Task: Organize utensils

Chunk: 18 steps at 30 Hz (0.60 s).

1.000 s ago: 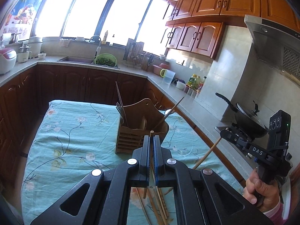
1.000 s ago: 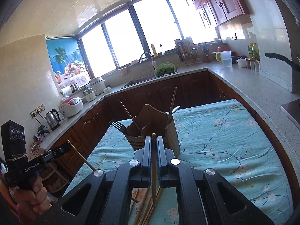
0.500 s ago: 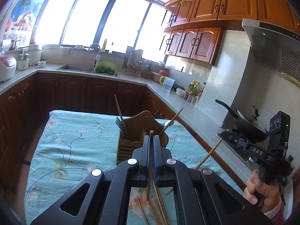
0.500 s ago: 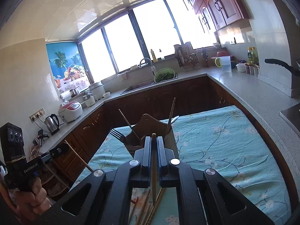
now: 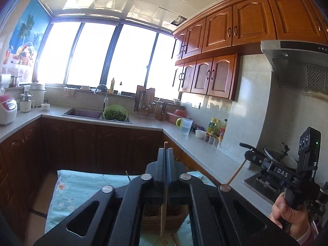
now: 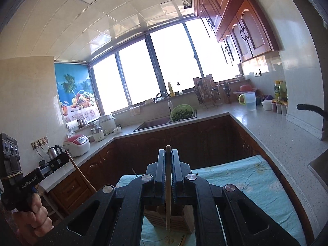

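- While the left gripper [image 5: 166, 153] clamps 1 wooden chopstick [image 5: 163, 209], its tip hangs above the wooden utensil holder [image 5: 164, 221].
- Right gripper [image 6: 168, 155] pinches another chopstick [image 6: 168, 194] over that holder on the floral tablecloth [image 6: 235, 176].

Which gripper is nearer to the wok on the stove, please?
Right. The right gripper is on the stove side, close by the wok; the left gripper is over the table, farther from it.

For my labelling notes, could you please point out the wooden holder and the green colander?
wooden holder [image 6: 180, 224], right wrist view, slatted front wall.
green colander [image 5: 114, 113], left wrist view, greens-filled middle.
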{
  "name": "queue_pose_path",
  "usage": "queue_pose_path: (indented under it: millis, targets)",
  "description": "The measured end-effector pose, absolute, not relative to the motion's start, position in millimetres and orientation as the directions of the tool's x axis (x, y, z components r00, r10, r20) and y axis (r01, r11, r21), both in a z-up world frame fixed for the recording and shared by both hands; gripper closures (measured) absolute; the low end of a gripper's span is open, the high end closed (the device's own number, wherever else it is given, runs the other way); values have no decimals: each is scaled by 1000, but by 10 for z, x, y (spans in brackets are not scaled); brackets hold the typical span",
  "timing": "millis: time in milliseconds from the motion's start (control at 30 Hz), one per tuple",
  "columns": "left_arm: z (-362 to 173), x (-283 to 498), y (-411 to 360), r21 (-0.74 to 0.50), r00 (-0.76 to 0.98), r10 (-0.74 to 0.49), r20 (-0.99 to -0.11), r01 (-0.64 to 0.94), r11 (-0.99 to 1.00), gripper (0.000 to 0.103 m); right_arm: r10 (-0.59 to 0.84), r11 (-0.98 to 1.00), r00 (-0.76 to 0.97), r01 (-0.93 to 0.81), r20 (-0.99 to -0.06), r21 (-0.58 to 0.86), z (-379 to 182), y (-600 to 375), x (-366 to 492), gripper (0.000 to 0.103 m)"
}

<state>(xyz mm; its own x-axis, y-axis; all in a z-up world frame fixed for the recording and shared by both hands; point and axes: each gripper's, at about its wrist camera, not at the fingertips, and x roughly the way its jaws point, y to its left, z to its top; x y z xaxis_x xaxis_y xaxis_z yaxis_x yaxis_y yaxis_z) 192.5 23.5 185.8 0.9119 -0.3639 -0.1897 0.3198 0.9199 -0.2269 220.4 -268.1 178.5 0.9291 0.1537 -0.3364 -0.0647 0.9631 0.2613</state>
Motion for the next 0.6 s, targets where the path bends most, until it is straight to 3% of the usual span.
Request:
queue_pose_path:
  millis: [200, 600]
  targets:
    - [1674, 2402, 172, -260, 920, -350, -175, 300, 918, 103, 120, 968, 930, -32, -348, 248, 1659, -2690, 2575, 98]
    - [1204, 2750, 409, -348, 908, -331, -259, 232, 908, 103, 131, 953, 916, -10, -379, 303, 1421, -2891, 2449, 98]
